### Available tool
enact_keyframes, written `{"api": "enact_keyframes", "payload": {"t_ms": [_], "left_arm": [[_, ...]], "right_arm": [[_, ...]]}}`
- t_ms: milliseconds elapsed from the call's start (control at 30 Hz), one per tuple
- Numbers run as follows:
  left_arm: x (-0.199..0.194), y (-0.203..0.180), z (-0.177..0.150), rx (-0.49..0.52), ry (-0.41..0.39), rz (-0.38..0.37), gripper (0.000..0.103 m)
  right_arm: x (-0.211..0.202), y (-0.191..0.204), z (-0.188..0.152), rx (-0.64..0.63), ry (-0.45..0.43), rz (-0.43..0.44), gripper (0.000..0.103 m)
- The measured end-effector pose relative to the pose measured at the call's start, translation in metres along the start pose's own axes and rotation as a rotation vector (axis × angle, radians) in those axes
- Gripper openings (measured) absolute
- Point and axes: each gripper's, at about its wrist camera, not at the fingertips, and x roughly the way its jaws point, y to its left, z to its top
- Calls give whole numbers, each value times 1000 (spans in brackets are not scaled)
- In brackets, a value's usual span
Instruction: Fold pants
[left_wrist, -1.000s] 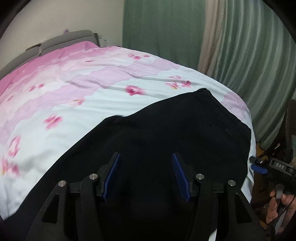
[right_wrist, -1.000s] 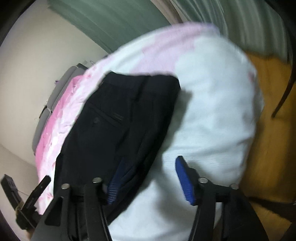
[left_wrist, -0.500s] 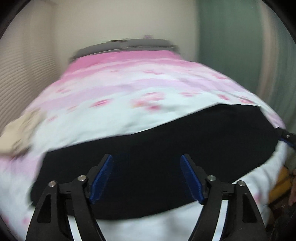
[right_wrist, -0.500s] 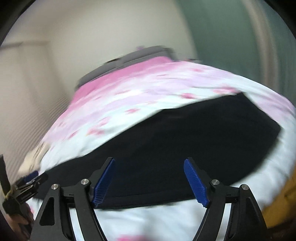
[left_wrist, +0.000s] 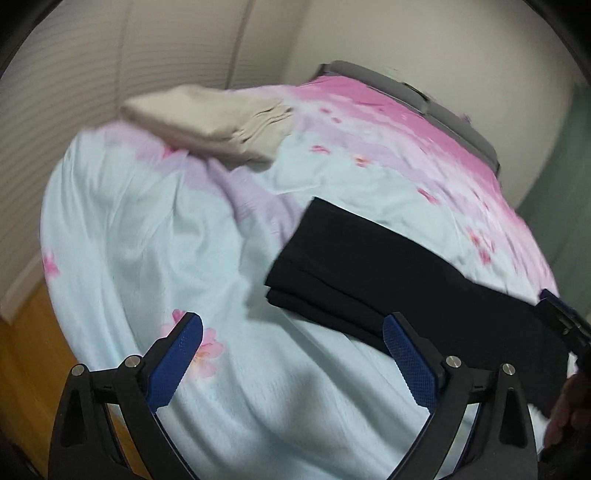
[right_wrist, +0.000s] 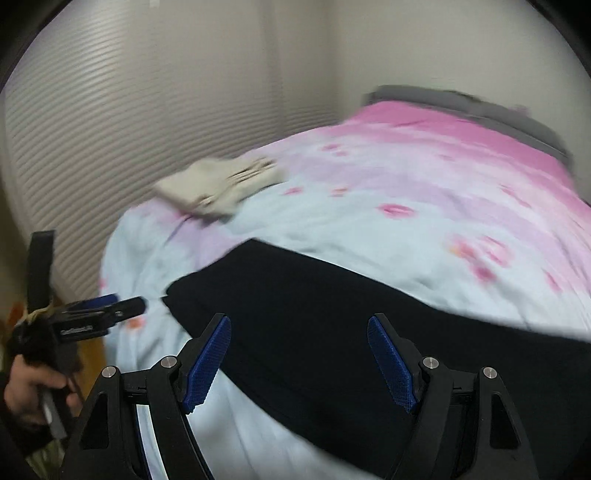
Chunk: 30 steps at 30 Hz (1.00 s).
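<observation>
Your left gripper (left_wrist: 291, 354) has its jaws spread wide with nothing between them — only bedsheet shows in the gap. Your right gripper (right_wrist: 299, 362) is just as wide and also holds nothing, though it hangs over black cloth.

The pants (left_wrist: 369, 269) lie flat on the bed (left_wrist: 155, 236) as one long dark band, apparently already doubled leg on leg. The hem end sits just ahead and to the right of the left jaws, with two layered edges showing there. From the right wrist view the band runs across and under the right jaws, off to their right.

Judging by this, you are between folds: the lengthwise fold looks done, and the hem end has yet to be carried toward the waist. The next move calls for bringing the left jaws forward and right onto the hem corner, closing on both layers together, while the right jaws take the near edge beside it. Both views are blurred, so settle before you pinch.

Beyond the pants, far ahead of both jaws, a folded beige garment (left_wrist: 210, 122) rests on the bed — well apart, no obstacle.
</observation>
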Motion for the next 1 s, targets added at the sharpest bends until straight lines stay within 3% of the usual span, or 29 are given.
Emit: {"api": "enact_keyframes", "payload": {"t_ms": [167,233,500,600,700,1000], "left_arm": [[19,2,10,-136,9,1,95],[26,4,13,-186,26,-17,86],[54,16,8,-370,103,-59,64],[63,21,6,-440,122,-134,60],[66,22,7,-467,100,-153,59],[66,18,11,-417,49,-157,40]], "right_arm": [[73,-11,55,-137,142,186,77],[109,-18,76,-176,224,258,77],[222,-24,128,-269,410,415,77],[252,-21,135,-273,472,498,74],[278,-21,134,-249,549,591,71],[332,-8,113,-258,739,734,65]]}}
